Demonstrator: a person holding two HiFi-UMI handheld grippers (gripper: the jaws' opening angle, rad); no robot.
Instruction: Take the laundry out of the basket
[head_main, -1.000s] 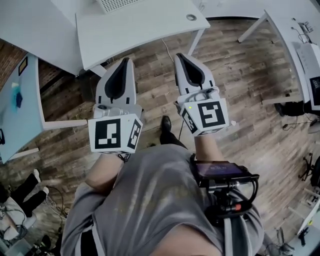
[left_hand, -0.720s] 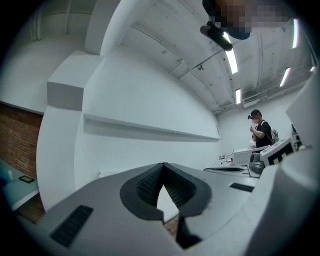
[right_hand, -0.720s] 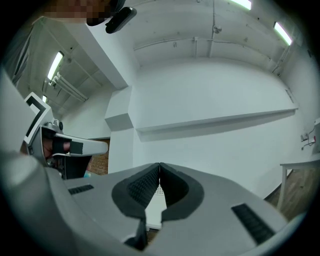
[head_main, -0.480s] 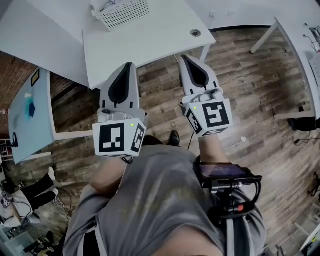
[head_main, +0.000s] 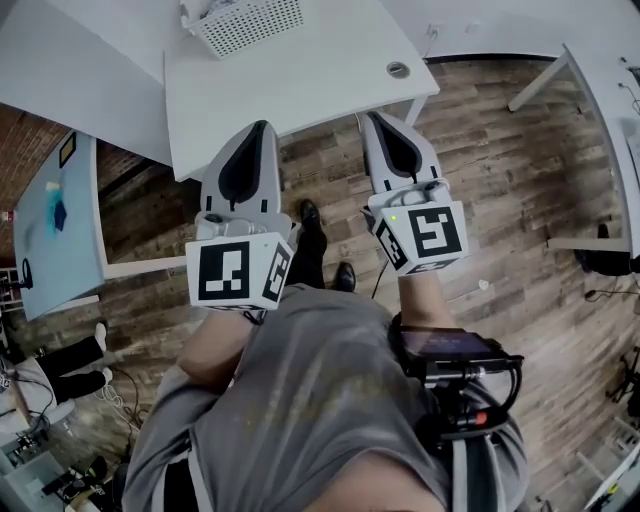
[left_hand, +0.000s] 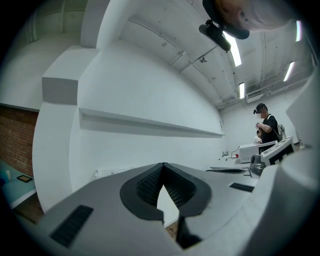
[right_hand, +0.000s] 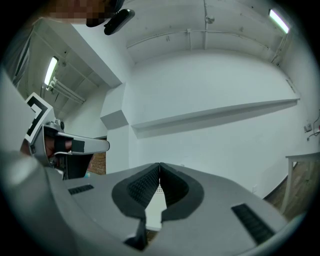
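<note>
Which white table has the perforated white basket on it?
The middle table, with a round cable hole near its corner; the basket stands at its far edge. The left table and right table show none.

White perforated basket (head_main: 245, 22), white table (head_main: 320, 75), brown plank floor (head_main: 500, 160), grey shirt (head_main: 310, 400)
</note>
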